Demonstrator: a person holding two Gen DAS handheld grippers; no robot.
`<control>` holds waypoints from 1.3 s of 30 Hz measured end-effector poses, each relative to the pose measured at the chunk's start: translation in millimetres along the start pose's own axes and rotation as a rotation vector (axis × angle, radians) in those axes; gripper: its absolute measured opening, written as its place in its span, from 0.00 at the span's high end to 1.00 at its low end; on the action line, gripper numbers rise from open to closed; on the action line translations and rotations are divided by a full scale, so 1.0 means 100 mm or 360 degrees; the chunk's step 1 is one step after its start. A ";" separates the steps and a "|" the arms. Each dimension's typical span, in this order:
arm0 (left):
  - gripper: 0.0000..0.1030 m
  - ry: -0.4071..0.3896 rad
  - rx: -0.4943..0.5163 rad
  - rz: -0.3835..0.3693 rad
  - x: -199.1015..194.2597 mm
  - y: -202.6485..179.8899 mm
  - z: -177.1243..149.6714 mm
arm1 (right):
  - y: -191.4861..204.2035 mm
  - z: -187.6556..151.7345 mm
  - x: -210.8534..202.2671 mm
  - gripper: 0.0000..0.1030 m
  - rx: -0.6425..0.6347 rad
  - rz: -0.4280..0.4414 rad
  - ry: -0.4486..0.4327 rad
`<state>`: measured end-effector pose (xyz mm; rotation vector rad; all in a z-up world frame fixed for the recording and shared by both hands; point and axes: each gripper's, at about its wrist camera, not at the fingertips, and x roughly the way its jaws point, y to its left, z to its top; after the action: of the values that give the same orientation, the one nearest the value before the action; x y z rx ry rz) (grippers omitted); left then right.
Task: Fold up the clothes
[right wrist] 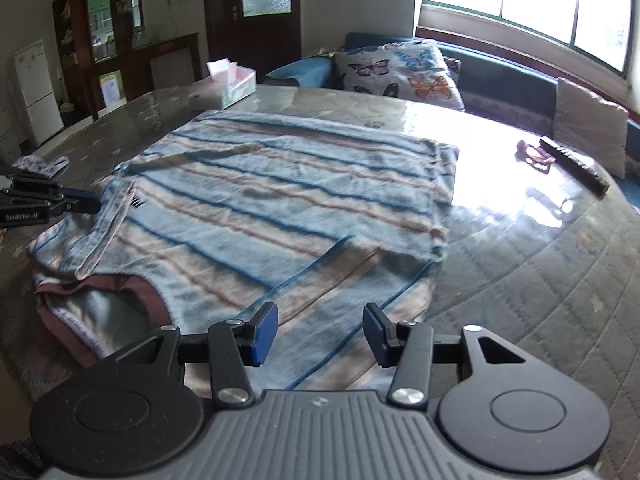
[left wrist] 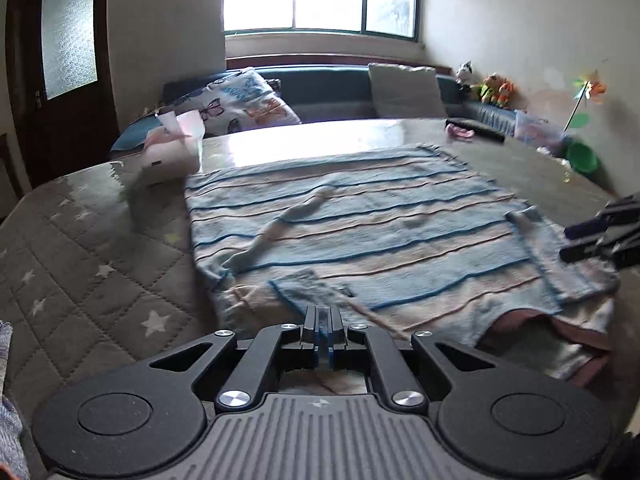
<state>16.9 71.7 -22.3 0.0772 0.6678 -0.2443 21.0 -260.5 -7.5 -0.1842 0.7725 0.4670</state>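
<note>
— What do we have on the left?

— Our left tool point(left wrist: 322, 322) is pressed together at the near edge of the striped shirt point(left wrist: 360, 232); whether cloth is caught between the pads, we cannot tell. A tissue box point(left wrist: 168, 152) sits just beside the shirt's far left corner.

— And to the right?

— The shirt lies flat on the counter point(right wrist: 520, 240). Our right tool point(right wrist: 320, 332) is spread over its near hem. A remote point(right wrist: 572, 164) and a pink item point(right wrist: 532, 154) lie well apart, far right.

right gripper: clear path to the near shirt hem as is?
Probably yes. The right gripper is open just above the striped shirt, and nothing lies between its fingers and the cloth.
</note>
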 end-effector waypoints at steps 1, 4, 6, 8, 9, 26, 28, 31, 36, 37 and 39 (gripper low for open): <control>0.95 0.0013 0.0015 -0.0012 0.01 0.00 -0.01 | -0.02 0.02 0.03 0.54 0.0003 -0.0005 -0.0003; 0.95 0.0042 0.0072 -0.0050 0.01 -0.04 -0.05 | -0.08 0.10 0.12 0.55 0.0011 -0.0022 -0.0012; 0.95 0.0040 0.0118 -0.0074 -0.02 -0.08 -0.06 | -0.12 0.17 0.25 0.58 0.0015 -0.0043 -0.0017; 0.94 0.0013 0.0116 -0.0071 -0.03 -0.06 -0.02 | -0.14 0.20 0.33 0.60 0.0018 -0.0057 -0.0013; 0.94 -0.0002 0.0108 -0.0057 -0.02 -0.04 0.01 | -0.16 0.22 0.39 0.60 0.0022 -0.0063 -0.0004; 0.93 0.0041 0.0121 -0.0024 0.07 -0.03 -0.01 | 0.02 0.05 0.14 0.60 -0.0123 0.0028 0.0031; 0.92 0.0059 0.0156 -0.0041 0.01 -0.09 -0.08 | 0.05 -0.02 0.07 0.60 -0.0144 0.0044 0.0045; 0.92 0.0067 0.0197 -0.0064 -0.10 -0.20 -0.19 | 0.12 -0.16 -0.04 0.60 -0.0176 0.0070 0.0072; 0.92 0.0070 0.0233 -0.0117 -0.33 -0.31 -0.30 | 0.18 -0.33 -0.20 0.60 -0.0198 0.0148 0.0114; 0.92 0.0071 0.0240 -0.0128 -0.37 -0.33 -0.32 | 0.20 -0.36 -0.25 0.60 -0.0210 0.0169 0.0120; 0.91 0.0073 0.0255 -0.0149 -0.46 -0.38 -0.36 | 0.23 -0.39 -0.34 0.60 -0.0252 0.0197 0.0117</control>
<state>-49.0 49.6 -21.5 0.2057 0.6974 -0.3867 -35.7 -264.5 -10.9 -0.3032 0.8219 0.6425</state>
